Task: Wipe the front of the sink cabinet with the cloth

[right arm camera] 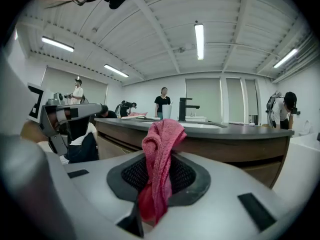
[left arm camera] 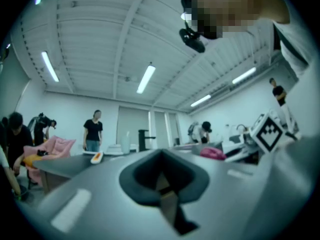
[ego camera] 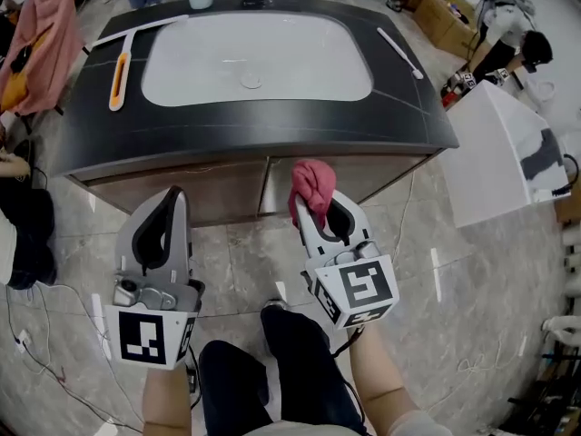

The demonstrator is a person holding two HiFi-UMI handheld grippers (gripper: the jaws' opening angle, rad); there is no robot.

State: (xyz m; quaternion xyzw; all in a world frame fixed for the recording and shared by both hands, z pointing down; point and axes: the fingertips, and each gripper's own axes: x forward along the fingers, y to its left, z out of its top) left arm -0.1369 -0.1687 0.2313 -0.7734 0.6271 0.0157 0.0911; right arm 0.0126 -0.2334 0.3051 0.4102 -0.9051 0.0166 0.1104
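My right gripper [ego camera: 317, 209] is shut on a pink-red cloth [ego camera: 311, 185], bunched and sticking up out of the jaws [right arm camera: 161, 149]. It hangs just in front of the wooden cabinet front [ego camera: 227, 189] under the dark counter [ego camera: 272, 121], near the seam between two doors; I cannot tell whether the cloth touches the wood. My left gripper [ego camera: 171, 205] stands to the left at about the same height, shut with nothing in it [left arm camera: 162, 181]. In the left gripper view the cloth [left arm camera: 213, 153] shows at the right.
A white basin [ego camera: 254, 57] is set in the counter, with an orange-handled tool [ego camera: 119, 71] at its left and a white stick [ego camera: 399, 53] at its right. A white box [ego camera: 504, 153] stands right of the cabinet. People stand and crouch around. Grey tiled floor [ego camera: 454, 280] lies below.
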